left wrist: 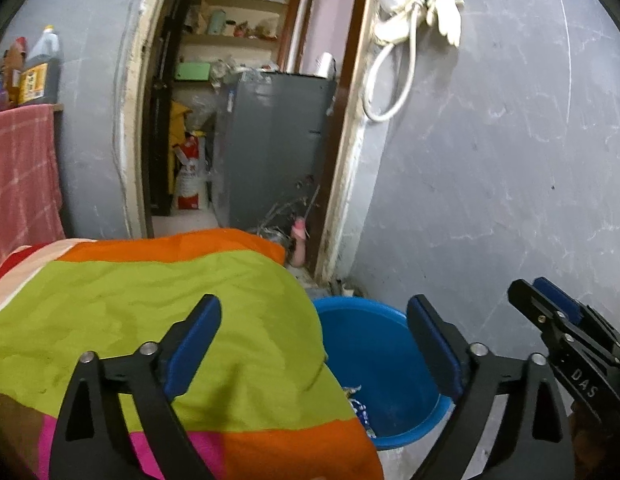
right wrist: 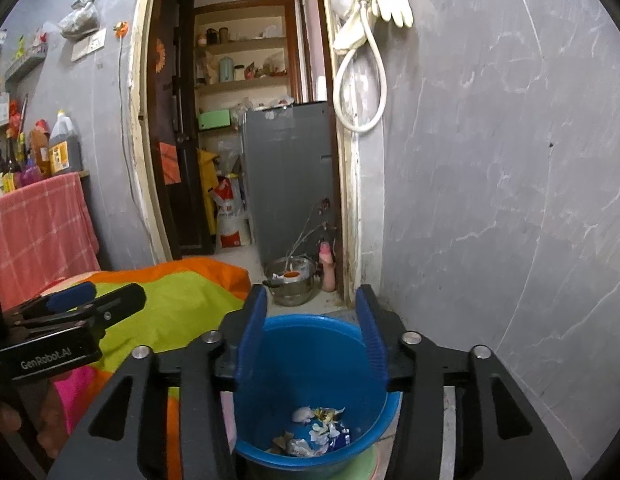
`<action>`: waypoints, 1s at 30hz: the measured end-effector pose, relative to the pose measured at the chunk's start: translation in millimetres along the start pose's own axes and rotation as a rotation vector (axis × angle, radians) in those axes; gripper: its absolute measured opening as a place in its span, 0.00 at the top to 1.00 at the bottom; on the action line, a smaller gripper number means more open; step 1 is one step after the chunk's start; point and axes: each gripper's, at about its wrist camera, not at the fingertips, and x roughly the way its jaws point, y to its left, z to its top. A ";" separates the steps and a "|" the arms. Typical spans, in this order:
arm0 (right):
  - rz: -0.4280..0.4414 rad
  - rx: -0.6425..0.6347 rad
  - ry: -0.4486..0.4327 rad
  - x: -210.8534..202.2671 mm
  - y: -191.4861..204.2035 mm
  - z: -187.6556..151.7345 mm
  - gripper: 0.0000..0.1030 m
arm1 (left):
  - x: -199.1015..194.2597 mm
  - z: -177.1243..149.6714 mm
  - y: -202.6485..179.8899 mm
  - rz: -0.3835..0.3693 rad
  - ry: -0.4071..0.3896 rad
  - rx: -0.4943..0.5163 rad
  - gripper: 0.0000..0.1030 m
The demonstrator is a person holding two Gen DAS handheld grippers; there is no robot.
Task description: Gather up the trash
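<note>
We see a bucket (right wrist: 310, 364) on the floor, just right of the cloth-covered bed (left wrist: 170, 320), with scraps of trash (right wrist: 314, 432) lying in its bottom. Our right gripper (right wrist: 312, 336) hangs above the bucket's near rim; our left gripper (left wrist: 314, 344) sits over the bed's edge, to its left. Behind the bucket, at the foot of the doorway, stands a pot (right wrist: 292, 284) with a bottle (right wrist: 328, 268) just right of it. A cabinet (right wrist: 290, 176) stands behind them, and a hose (right wrist: 360, 76) hangs on the wall to the right

Open left claw (left wrist: 314, 344) above blue bucket (left wrist: 374, 360).
</note>
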 end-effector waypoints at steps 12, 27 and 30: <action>-0.004 -0.010 -0.068 -34.5 15.7 15.6 0.30 | -43.7 6.2 7.2 0.045 -0.111 0.032 0.02; -0.012 -0.010 -0.109 -73.7 33.9 23.0 0.12 | -88.0 1.8 19.1 0.084 -0.178 0.055 0.02; -0.008 -0.007 -0.116 -80.1 37.3 21.9 0.07 | -96.7 1.2 21.1 0.091 -0.191 0.061 0.01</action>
